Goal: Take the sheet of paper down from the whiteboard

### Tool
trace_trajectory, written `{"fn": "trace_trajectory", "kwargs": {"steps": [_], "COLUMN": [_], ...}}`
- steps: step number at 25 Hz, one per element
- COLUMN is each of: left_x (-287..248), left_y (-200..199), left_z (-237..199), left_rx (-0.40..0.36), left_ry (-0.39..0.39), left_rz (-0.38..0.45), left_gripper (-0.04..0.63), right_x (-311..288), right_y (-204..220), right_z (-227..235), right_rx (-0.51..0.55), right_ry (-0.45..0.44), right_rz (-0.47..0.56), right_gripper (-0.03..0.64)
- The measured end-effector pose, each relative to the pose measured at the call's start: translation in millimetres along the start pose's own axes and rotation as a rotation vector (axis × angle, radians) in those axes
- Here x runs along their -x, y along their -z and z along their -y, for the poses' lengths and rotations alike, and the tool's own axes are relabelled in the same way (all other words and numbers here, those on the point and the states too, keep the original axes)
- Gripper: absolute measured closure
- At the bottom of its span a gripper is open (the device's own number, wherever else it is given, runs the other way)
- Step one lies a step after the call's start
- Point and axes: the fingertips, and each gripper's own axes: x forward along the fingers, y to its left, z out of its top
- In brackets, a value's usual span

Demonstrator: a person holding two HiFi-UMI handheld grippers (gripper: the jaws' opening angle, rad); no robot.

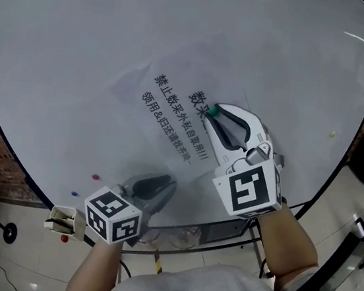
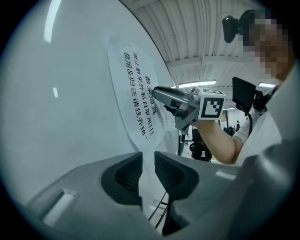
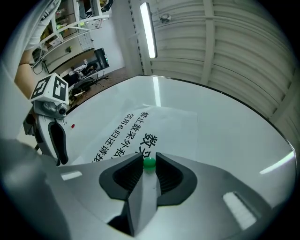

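On the whiteboard (image 1: 73, 61), a sheet of paper (image 1: 172, 117) printed with black characters lies flat against the white surface, set at a slant in the head view. Near its upper end a small green magnet (image 3: 149, 162) sits on the paper beside the large characters. The right tongs (image 1: 212, 114) are at that magnet: in the right gripper view the green ball is caught between the tips of the two dark pads, which touch it on both sides, with a narrow gap behind it. The left tongs (image 2: 148, 161) are at the sheet's lower end; the left gripper view shows the paper's bottom edge running down between the pads, which are drawn close and pinch it. Two small dots, one red (image 1: 95, 177) and one blue (image 1: 74, 194), sit on the board's lower left, well apart from the sheet.
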Motion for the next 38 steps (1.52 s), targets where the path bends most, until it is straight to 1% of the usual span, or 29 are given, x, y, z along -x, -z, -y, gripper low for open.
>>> {"fn": "trace_trajectory", "kwargs": {"steps": [3,6,12,16,18,19,26,29,31,34,38], "left_x": [-5,-14,-30,-33,-32,-32,-27,-24,-21,-16,-10], "left_y": [7,10,7,3,2,2,1,3,6,19,53], "left_z": [-4,-5,-1,-3,-4,-4,4,7,9,8,1], "left_rx": [0.027,0.066,0.1,0.087,0.074,0.069,0.055,0.045,0.025,0.002,0.023], "left_ry": [0.002,0.026,0.067,0.061,0.051,0.048,0.051,0.039,0.025,0.005,-0.02], "left_rz": [-0.01,-0.004,0.011,0.026,0.029,0.029,0.028,0.028,0.016,-0.031,-0.12], "left_gripper": [0.508,0.506,0.508,0.514,0.577,0.592,0.594,0.594,0.594,0.594,0.594], "right_x": [0,0,-1,-1,-1,-1,2,6,7,8,12], "right_y": [0,1,0,0,0,0,-1,2,4,9,16], "right_z": [0,-2,-1,0,0,0,2,3,3,3,9], "right_rx": [0.004,0.025,0.028,0.022,0.016,0.016,0.02,0.007,-0.002,0.0,-0.008], "right_ry": [-0.006,-0.019,-0.015,-0.005,0.001,0.002,0.004,0.004,0.001,0.01,0.026], "right_rz": [0.004,-0.005,-0.004,0.001,0.004,0.004,-0.003,-0.004,-0.005,-0.018,-0.028], "right_gripper": [0.543,0.543,0.543,0.545,0.545,0.545,0.543,0.534,0.534,0.534,0.534]}}
